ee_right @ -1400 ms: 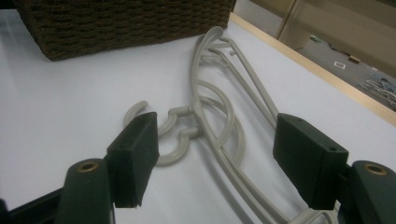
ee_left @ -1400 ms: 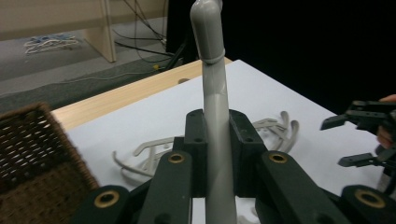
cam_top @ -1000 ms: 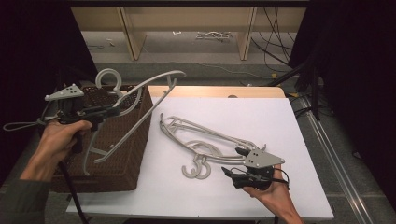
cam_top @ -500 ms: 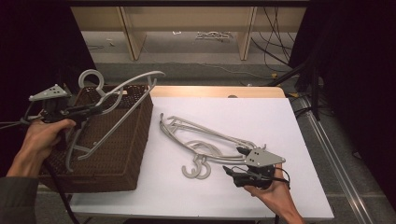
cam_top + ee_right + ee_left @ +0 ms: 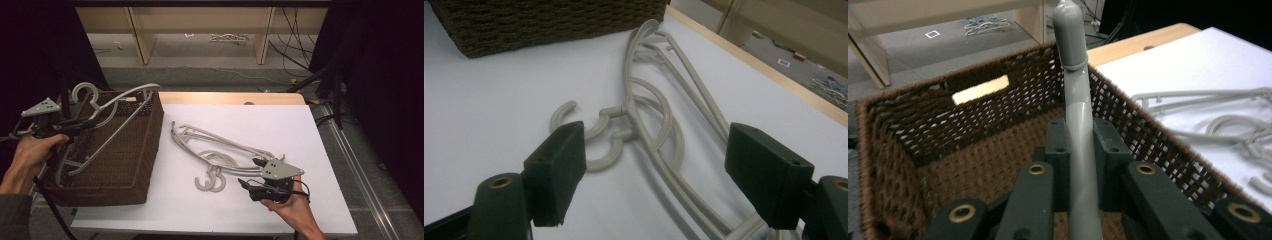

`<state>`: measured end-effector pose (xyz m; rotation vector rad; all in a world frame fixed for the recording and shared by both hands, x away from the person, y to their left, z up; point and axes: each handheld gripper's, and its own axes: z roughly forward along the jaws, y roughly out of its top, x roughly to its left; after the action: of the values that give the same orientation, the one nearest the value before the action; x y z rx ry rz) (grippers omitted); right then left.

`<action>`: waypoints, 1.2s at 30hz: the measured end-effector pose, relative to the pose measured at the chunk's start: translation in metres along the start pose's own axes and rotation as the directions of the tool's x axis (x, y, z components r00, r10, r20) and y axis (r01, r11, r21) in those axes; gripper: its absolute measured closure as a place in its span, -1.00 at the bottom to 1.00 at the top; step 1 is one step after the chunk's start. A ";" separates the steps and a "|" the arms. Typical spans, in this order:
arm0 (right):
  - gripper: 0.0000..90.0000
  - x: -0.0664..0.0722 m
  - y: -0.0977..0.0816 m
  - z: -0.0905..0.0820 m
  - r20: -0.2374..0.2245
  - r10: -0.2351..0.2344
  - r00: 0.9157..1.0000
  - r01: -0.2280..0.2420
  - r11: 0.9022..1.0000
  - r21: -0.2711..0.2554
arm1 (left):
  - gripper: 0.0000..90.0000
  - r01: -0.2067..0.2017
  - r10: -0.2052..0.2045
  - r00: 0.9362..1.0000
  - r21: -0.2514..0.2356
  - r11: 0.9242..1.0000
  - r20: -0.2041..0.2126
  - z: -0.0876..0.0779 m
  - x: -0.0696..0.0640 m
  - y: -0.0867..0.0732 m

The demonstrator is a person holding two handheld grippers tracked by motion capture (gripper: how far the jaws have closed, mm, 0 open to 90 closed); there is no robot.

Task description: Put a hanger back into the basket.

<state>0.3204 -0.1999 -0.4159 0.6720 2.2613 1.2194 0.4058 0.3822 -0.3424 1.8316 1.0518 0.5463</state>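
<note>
A grey plastic hanger (image 5: 122, 100) hangs tilted over the brown wicker basket (image 5: 142, 165) at the table's left, its hook (image 5: 85, 92) above the far rim. My left gripper (image 5: 75, 124) is shut on it. In the left gripper view the pads (image 5: 1058, 142) clamp the hanger's rod (image 5: 1075, 90) above the basket's inside (image 5: 923, 125). Two more grey hangers (image 5: 220, 147) lie stacked on the white table, hooks toward me. My right gripper (image 5: 250, 172) rests open just to the right of them. In the right gripper view its wide jaws (image 5: 664, 172) frame those hangers (image 5: 649, 115) without touching.
The white tabletop (image 5: 280, 125) has a wooden strip (image 5: 230, 97) along its far edge. Beyond it stand wooden shelf legs (image 5: 262, 35) with cables (image 5: 295, 30) on the floor. A metal rail (image 5: 350, 155) runs down the right side.
My left gripper has carried the hanger leftward and down, from over the basket's right rim to above its inside. The right gripper and the two hangers on the table have stayed put.
</note>
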 end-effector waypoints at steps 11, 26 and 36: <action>-0.43 0.001 0.000 0.000 -0.010 -0.002 1.000 0.002 1.000 0.012 | 0.76 0.023 -0.024 1.000 -0.011 1.000 -0.007 -0.001 0.008 -0.013; -0.43 -0.001 -0.002 0.001 -0.003 0.000 1.000 0.000 1.000 0.011 | 0.76 0.039 -0.036 0.999 0.072 0.997 -0.038 0.010 0.023 -0.032; -0.43 -0.001 -0.002 0.001 -0.011 0.002 1.000 -0.002 1.000 0.021 | 0.76 0.039 -0.032 0.998 0.156 0.987 -0.048 0.034 0.023 -0.045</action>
<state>0.3213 -0.2011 -0.4177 0.6769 2.2857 1.2042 0.4234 0.3945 -0.3996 1.9408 1.1850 0.4972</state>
